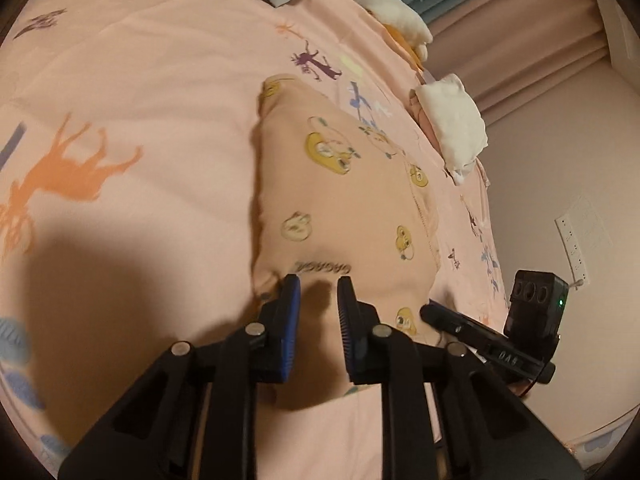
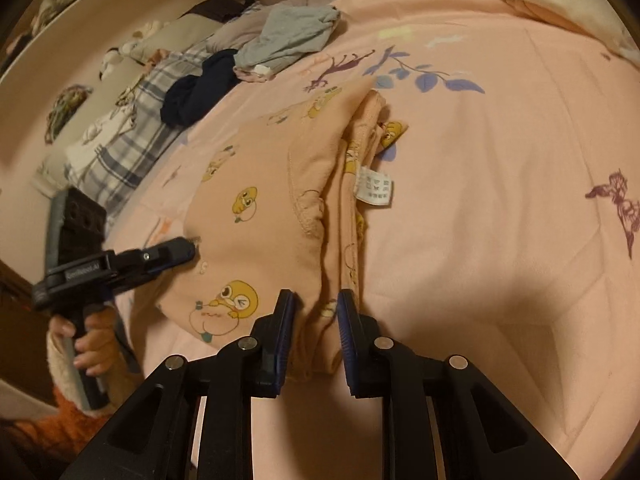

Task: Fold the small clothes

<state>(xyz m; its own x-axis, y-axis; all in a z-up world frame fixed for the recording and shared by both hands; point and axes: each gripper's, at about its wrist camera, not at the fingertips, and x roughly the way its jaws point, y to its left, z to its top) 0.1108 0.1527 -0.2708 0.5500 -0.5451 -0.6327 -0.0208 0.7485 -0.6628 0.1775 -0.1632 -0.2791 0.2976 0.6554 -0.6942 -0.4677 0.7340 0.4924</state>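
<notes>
A small pink garment with yellow cartoon animals (image 1: 340,200) lies folded on the pink bedspread (image 1: 140,100). It also shows in the right wrist view (image 2: 280,200), with a white care label (image 2: 374,188) at its folded right edge. My left gripper (image 1: 319,288) is open, its fingers at the garment's near edge over the printed lettering, nothing between them. My right gripper (image 2: 316,304) is open, its jaws on either side of the garment's near folded edge. The left gripper (image 2: 176,252) shows in the right wrist view at the garment's left side.
A grey garment (image 2: 292,36) and a dark blue one (image 2: 200,88) lie in a pile at the far side of the bed. A white folded cloth (image 1: 452,124) sits at the bed's right edge near the wall. Plaid bedding (image 2: 120,152) lies to the left.
</notes>
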